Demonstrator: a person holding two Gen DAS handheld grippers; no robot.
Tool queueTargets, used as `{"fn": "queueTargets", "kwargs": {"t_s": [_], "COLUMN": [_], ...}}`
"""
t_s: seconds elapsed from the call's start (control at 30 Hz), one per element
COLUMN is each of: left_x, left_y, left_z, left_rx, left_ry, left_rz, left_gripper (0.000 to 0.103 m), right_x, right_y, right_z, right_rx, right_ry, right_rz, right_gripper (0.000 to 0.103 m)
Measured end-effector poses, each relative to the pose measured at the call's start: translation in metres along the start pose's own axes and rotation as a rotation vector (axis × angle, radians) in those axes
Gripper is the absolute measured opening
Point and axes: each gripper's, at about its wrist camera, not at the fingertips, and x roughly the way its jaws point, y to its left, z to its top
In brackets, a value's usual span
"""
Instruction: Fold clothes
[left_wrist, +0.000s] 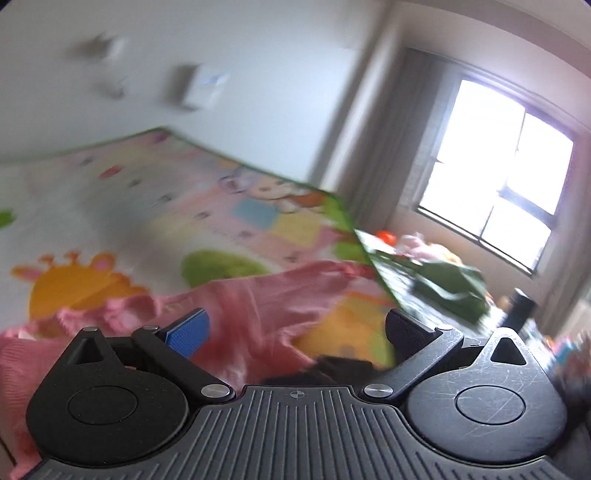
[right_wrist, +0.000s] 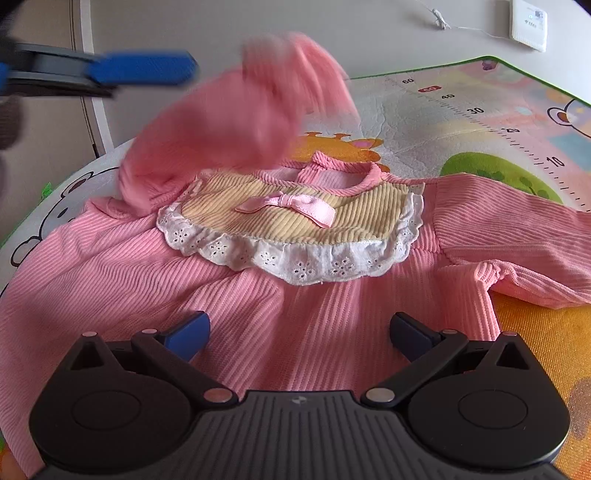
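Now both wide: right tool (right_wrist: 297, 332) over pink ribbed baby garment (right_wrist: 258, 295); left tool (left_wrist: 295, 332) (right_wrist: 144, 72) at ten o'clock, gripping nothing, beside blurred lifted pink sleeve (right_wrist: 236, 114).

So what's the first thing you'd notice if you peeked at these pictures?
The pink ribbed baby top spread on the colourful cartoon play mat, with its yellow bib, white lace frill and little pink bow in the middle. One sleeve is a blur in the air at the upper left. The right claw hangs open just above the top's front.
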Motion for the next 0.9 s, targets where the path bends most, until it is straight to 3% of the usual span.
{"fn": "queueTargets", "kwargs": {"t_s": [0.23, 0.37, 0.47, 0.57, 0.6, 0.63, 0.67, 0.7, 0.77, 0.9], "left_x": [-0.032, -0.028, -0.023, -0.026, -0.029, -0.034, -0.039, -0.041, -0.045, -0.034], "left_y": [-0.004, 0.001, 0.003, 0.009, 0.012, 0.013, 0.016, 0.017, 0.018, 0.009], "left_z": [-0.037, -0.052, -0.055, -0.049, -0.047, -0.045, -0.043, -0.042, -0.041, -0.045], "left_rx": [0.197, 0.314, 0.374, 0.342, 0.329, 0.321, 0.311, 0.302, 0.297, 0.359], "left_ry": [0.036, 0.108, 0.094, 0.079, 0.073, 0.070, 0.073, 0.074, 0.080, 0.113], "left_rz": [0.168, 0.352, 0.408, 0.427, 0.430, 0.431, 0.433, 0.424, 0.408, 0.366], "left_gripper": [0.103, 0.103, 0.103, 0.102, 0.090, 0.061, 0.054, 0.057, 0.060, 0.071], "right_x": [0.004, 0.008, 0.011, 0.007, -0.002, -0.017, -0.032, -0.046, -0.070, -0.059], "right_y": [-0.003, -0.003, -0.004, -0.007, -0.007, -0.005, -0.002, 0.000, 0.004, 0.006], "right_z": [0.006, 0.013, 0.017, 0.021, 0.024, 0.027, 0.030, 0.034, 0.040, 0.046], "right_rx": [-0.006, -0.007, -0.021, -0.028, -0.036, -0.072, -0.107, -0.139, -0.159, -0.090], "right_ry": [0.024, 0.052, 0.069, 0.096, 0.086, 0.037, -0.012, -0.061, -0.142, -0.080], "right_rz": [0.005, -0.002, 0.013, 0.012, -0.021, -0.064, -0.106, -0.142, -0.135, 0.020], "right_gripper": [0.103, 0.103, 0.103, 0.103, 0.103, 0.103, 0.103, 0.103, 0.103, 0.103]}}
